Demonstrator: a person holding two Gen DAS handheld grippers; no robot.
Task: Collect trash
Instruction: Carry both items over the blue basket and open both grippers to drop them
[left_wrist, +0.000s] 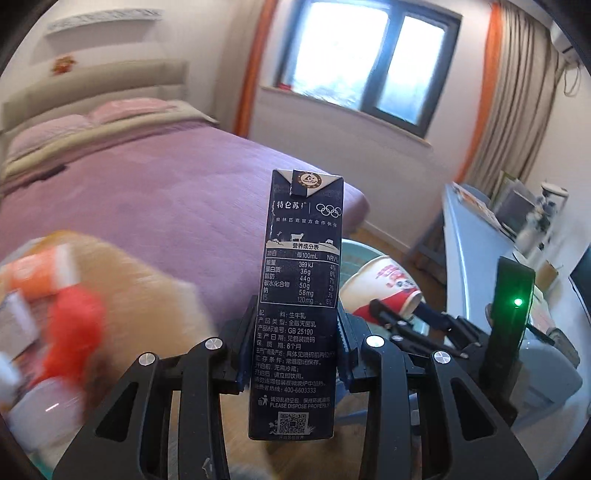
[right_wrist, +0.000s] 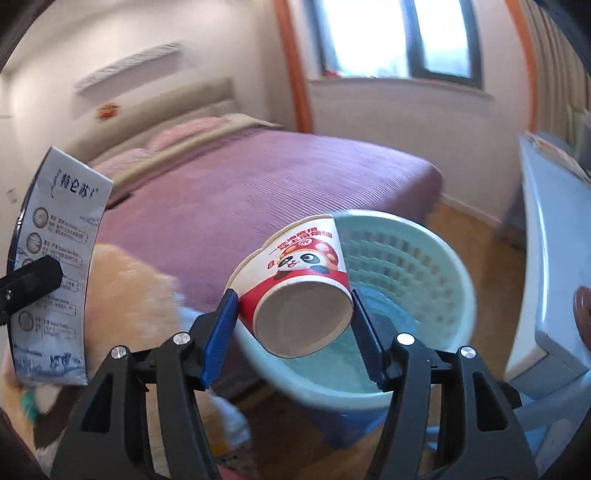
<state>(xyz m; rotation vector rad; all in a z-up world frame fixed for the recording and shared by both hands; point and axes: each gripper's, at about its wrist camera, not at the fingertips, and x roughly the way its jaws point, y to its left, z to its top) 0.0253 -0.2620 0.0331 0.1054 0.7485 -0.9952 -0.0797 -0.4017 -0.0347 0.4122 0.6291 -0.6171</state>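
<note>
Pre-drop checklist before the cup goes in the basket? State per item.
1. Cup between right gripper pads: ok, tilted, base toward camera.
2. Basket behind the cup, mouth open: ok.
3. Cup fully over the opening: cannot tell.
4. Carton gripped upright in left gripper: ok.
5. Left gripper clear of the right one: ok, apart.
6. Basket has room: ok, inside looks bare.

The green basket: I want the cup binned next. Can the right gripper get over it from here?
Probably yes: the right gripper holds the paper cup in front of the green basket, whose open mouth shows nothing blocking it.
</note>
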